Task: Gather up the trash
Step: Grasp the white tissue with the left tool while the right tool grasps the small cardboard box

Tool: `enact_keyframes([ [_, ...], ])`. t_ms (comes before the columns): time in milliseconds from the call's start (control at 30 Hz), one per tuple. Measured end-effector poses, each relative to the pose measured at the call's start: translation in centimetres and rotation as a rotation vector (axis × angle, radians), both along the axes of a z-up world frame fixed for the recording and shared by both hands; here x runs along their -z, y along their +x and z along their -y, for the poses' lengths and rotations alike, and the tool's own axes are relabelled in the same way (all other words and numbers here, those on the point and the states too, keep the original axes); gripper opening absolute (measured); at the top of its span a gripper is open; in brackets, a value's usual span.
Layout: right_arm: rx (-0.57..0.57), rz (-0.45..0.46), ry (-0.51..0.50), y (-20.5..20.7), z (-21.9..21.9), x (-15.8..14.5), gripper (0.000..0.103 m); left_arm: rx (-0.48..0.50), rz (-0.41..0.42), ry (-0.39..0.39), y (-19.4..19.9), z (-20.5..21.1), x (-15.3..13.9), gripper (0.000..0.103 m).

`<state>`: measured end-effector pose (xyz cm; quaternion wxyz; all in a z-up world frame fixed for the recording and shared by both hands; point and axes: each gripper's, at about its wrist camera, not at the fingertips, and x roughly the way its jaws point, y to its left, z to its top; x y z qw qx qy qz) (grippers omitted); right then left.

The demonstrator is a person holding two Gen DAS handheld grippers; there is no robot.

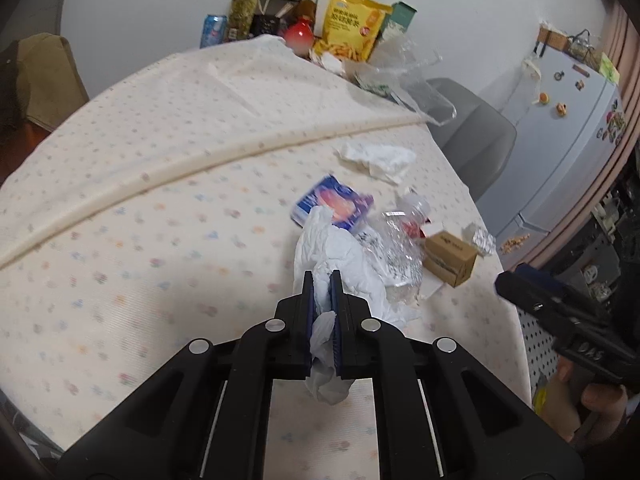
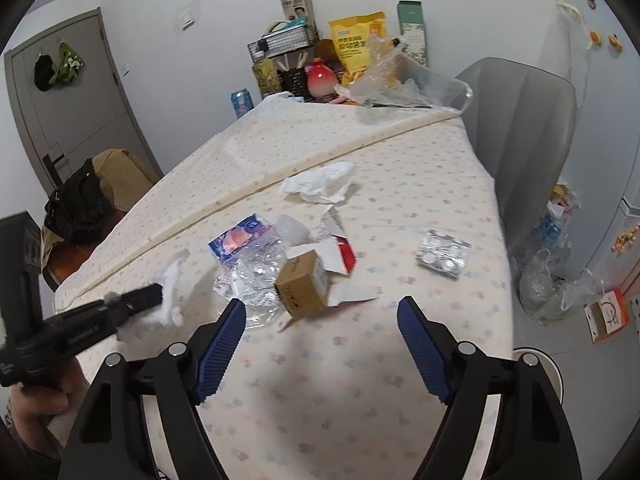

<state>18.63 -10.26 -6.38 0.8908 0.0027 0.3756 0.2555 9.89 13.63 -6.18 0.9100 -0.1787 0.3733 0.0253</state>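
Left wrist view, jaws: the left gripper [image 1: 322, 280] is closed down to a narrow slot, pinching a crumpled white tissue [image 1: 340, 264]; paper bulges out ahead of the tips and hangs loose behind them.
Left wrist view, risk: the hold is on a thin fold only, so the tissue may tear or slip free if it is swung quickly; the trailing bulge lies close to the crushed plastic bottle [image 1: 400, 248], just ahead and right of the tips, and could drag it along.
Left wrist view, trash: ahead of the jaws lie a blue packet [image 1: 340, 204], the bottle, a small cardboard box [image 1: 450, 258] and a foil blister pack [image 1: 482, 240]; a second tissue [image 1: 378, 160] lies farther ahead. All rest on the dotted tablecloth [image 1: 160, 220].
Right wrist view, jaws: the right gripper [image 2: 322, 312] stands wide open and holds nothing.
Right wrist view, risk: the cardboard box [image 2: 304, 284] sits between the tips, tilted on one edge, touching the crushed bottle [image 2: 256, 268]; a closing jaw may tip it or catch the bottle too.
Right wrist view, trash: a red-and-white torn carton [image 2: 340, 254] lies just beyond the box; the blister pack [image 2: 442, 254] lies ahead and right; the second tissue [image 2: 320, 182] lies well ahead. The left gripper [image 2: 154, 298] appears at left with its tissue [image 2: 170, 286].
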Motion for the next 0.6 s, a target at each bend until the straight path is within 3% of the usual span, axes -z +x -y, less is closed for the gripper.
enact_keyframes([
  [267, -0.016, -0.005, -0.074, 1.7, -3.5, 1.1, 0.059, -0.045, 0.018, -0.029, -0.6, -2.3, -0.3, 0.008],
  [333, -0.014, -0.028, -0.082, 2.2, -3.8, 1.5, 0.032, -0.039, 0.014, -0.032, -0.4, -2.2, -0.2, 0.008],
  [467, -0.002, -0.059, -0.054, 2.1, -3.1, 1.6, 0.029, -0.027, 0.026, -0.031, -0.3, -1.5, -0.5, 0.008],
  [600, -0.019, -0.028, -0.01, 0.8, -1.9, 0.0, 0.029, -0.014, 0.028, -0.039, -0.2, -0.9, -0.4, 0.008],
])
